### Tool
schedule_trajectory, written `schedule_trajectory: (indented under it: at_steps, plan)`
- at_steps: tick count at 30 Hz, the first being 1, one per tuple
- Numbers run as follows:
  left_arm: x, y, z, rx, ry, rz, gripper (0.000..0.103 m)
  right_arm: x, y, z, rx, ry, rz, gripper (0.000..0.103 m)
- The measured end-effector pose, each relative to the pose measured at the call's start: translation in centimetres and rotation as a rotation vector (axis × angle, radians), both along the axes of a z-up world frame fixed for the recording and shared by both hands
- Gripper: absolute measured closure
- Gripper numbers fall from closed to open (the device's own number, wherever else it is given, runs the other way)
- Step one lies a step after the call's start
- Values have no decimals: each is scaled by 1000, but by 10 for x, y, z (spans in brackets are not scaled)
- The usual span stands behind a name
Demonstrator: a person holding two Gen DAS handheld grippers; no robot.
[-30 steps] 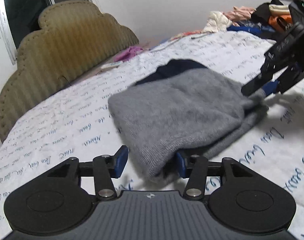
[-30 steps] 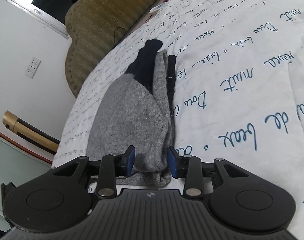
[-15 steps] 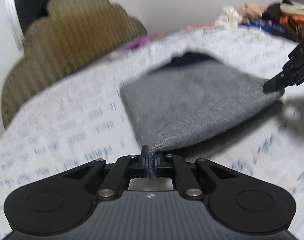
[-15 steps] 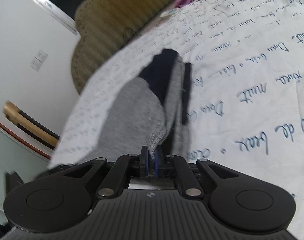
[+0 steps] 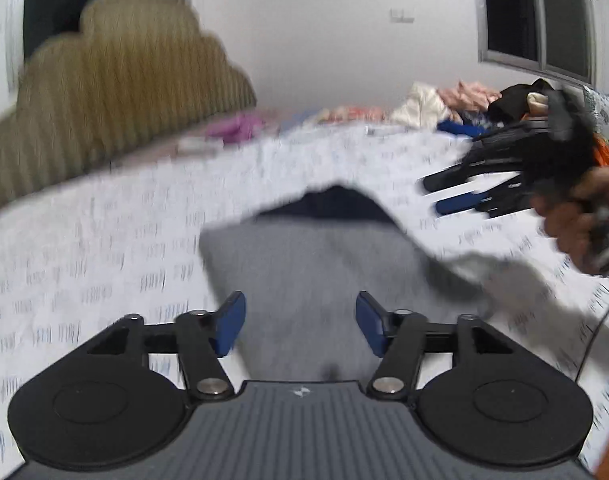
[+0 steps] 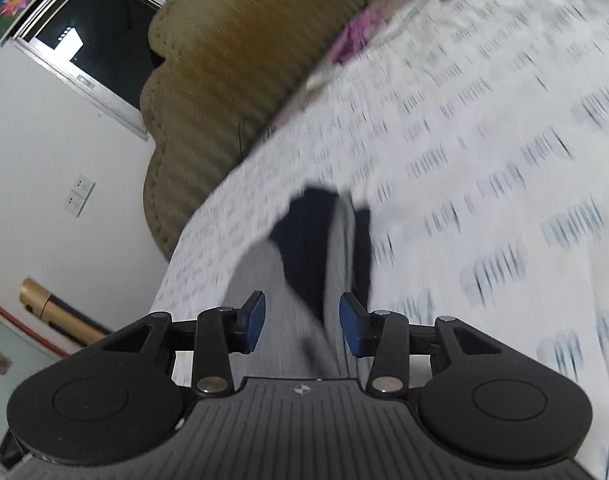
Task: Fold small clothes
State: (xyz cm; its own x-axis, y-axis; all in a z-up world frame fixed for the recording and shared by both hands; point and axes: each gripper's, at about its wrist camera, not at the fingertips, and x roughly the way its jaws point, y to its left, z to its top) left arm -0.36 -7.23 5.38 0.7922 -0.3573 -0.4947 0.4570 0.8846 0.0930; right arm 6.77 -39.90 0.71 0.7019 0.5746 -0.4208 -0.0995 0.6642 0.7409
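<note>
On a bed covered by a white quilt (image 5: 104, 240) printed with blue script, in the left wrist view: a grey knitted garment (image 5: 304, 280) with a dark navy end (image 5: 332, 206), lying flat and badly blurred. Left gripper (image 5: 300, 328) low in the picture, jaws opening, blue pads apart, grey cloth seen between them but pressed by neither. Off to the right, above the quilt, the right gripper (image 5: 436, 194) in a person's hand (image 5: 576, 224), its two fingers apart and clear of the cloth. Behind, a tan scalloped headboard (image 5: 116, 112); at the far side of the bed, a pile of mixed clothes (image 5: 464, 104) under a dark window (image 5: 536, 20). From the right wrist view: the same garment (image 6: 272, 280) stretching away from the camera along the quilt (image 6: 484, 160), grey near, navy end (image 6: 316, 240) farther off. Right gripper (image 6: 302, 322) with jaws opening, pads apart, cloth showing in the gap but untouched as far as the blur allows. Headboard (image 6: 232, 80) beyond, window (image 6: 92, 52) upper left, wall sockets (image 6: 78, 196) on the white wall.
</note>
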Motion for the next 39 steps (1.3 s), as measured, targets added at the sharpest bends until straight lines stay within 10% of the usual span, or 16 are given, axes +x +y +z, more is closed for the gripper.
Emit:
schedule_trajectory:
  at_steps: [8, 11, 18, 24, 32, 36, 39]
  plan:
    - [47, -52, -59, 89, 114, -17, 42, 98, 50, -12, -120, 61, 9, 60]
    - [41, -50, -59, 73, 110, -17, 42, 105, 65, -20, -187, 68, 36, 94]
    - [45, -51, -70, 83, 127, 5, 39, 103, 41, -51, -100, 89, -27, 93]
    - [54, 3, -23, -173, 147, 50, 33, 68, 17, -31, 27, 20, -86, 54]
    - [186, 64, -59, -570, 567, 251, 30, 86, 16, -51, 37, 116, 15, 51]
    - [208, 49, -71, -574, 622, 236, 32, 96, 29, -61, 36, 104, 94, 45]
    - [217, 39, -77, -561, 639, 261, 68, 99, 32, -64, 50, 95, 115, 67]
